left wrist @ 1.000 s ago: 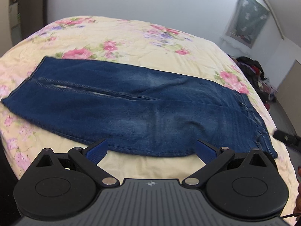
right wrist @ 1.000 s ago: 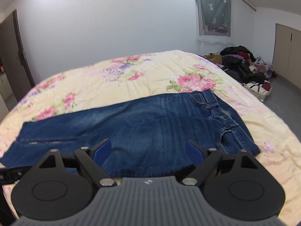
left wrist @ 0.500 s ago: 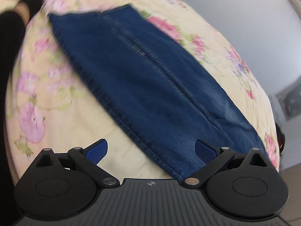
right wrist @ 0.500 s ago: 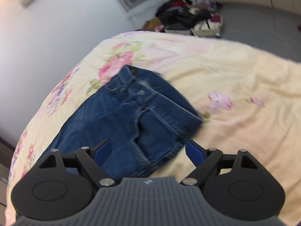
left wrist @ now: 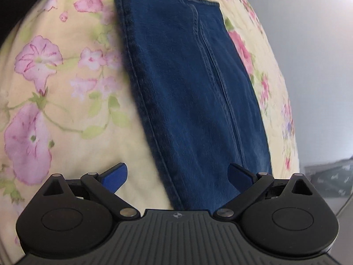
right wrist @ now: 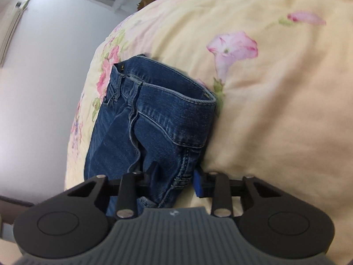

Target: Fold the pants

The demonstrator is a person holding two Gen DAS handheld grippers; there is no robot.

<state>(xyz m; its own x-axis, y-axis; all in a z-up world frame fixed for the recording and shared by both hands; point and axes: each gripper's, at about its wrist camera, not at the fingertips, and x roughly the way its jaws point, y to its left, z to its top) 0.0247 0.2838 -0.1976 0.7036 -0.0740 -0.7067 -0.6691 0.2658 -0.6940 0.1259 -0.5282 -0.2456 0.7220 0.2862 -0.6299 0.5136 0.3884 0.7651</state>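
Pinching jeans (right wrist: 154, 119), right tool (right wrist: 176, 181); left tool (left wrist: 177, 176) spread wide.

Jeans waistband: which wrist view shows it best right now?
The right wrist view. The jeans' waistband fills its centre, stitching sharp, with the right gripper closing on the denim just below. The left wrist view shows only the leg end of the jeans, under the open left gripper.
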